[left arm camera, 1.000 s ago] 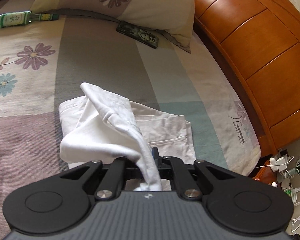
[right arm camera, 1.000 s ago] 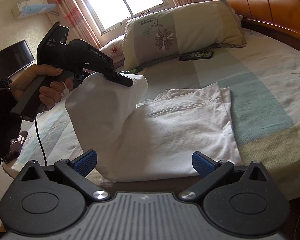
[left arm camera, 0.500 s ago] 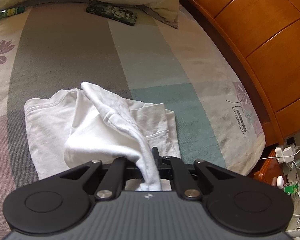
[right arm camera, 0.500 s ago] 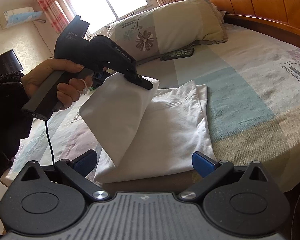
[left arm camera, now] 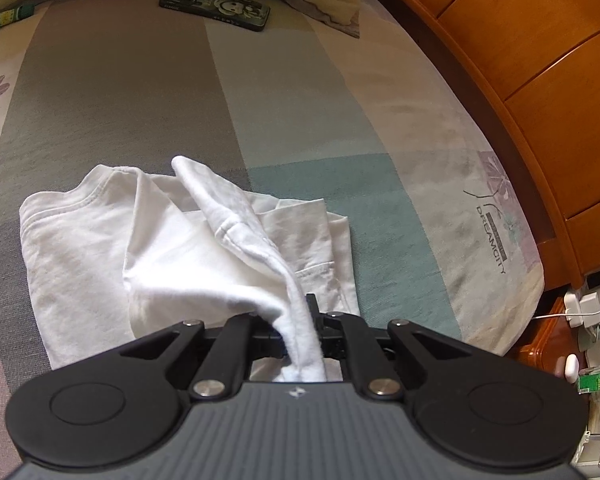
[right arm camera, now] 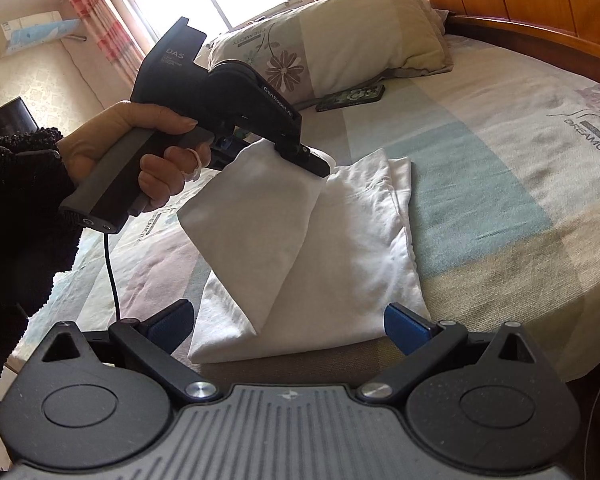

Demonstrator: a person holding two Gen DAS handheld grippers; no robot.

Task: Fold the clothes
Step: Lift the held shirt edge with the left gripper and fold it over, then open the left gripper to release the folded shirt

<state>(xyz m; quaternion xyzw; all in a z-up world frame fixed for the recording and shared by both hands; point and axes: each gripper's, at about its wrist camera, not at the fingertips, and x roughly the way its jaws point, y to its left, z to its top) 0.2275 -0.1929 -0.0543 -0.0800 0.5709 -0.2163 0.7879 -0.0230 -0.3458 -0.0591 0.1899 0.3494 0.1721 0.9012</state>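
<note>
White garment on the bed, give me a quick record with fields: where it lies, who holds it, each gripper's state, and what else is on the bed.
garment: white garment, partly folded, lying on the bed
left gripper: shut on a lifted edge
right gripper: open, empty
also on bed: pillow, phone, green bottle

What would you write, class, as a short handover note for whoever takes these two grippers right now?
Left gripper: shut on a lifted flap of the shirt, held above the rest.
Right gripper: open, holds nothing, low at the shirt's near edge.
Shirt: on the bed, already narrowed to a strip.
Done: side folds.
Left: lay the flap over, let go, smooth flat.
Phone lies by the pillow, clear of the job.
</note>
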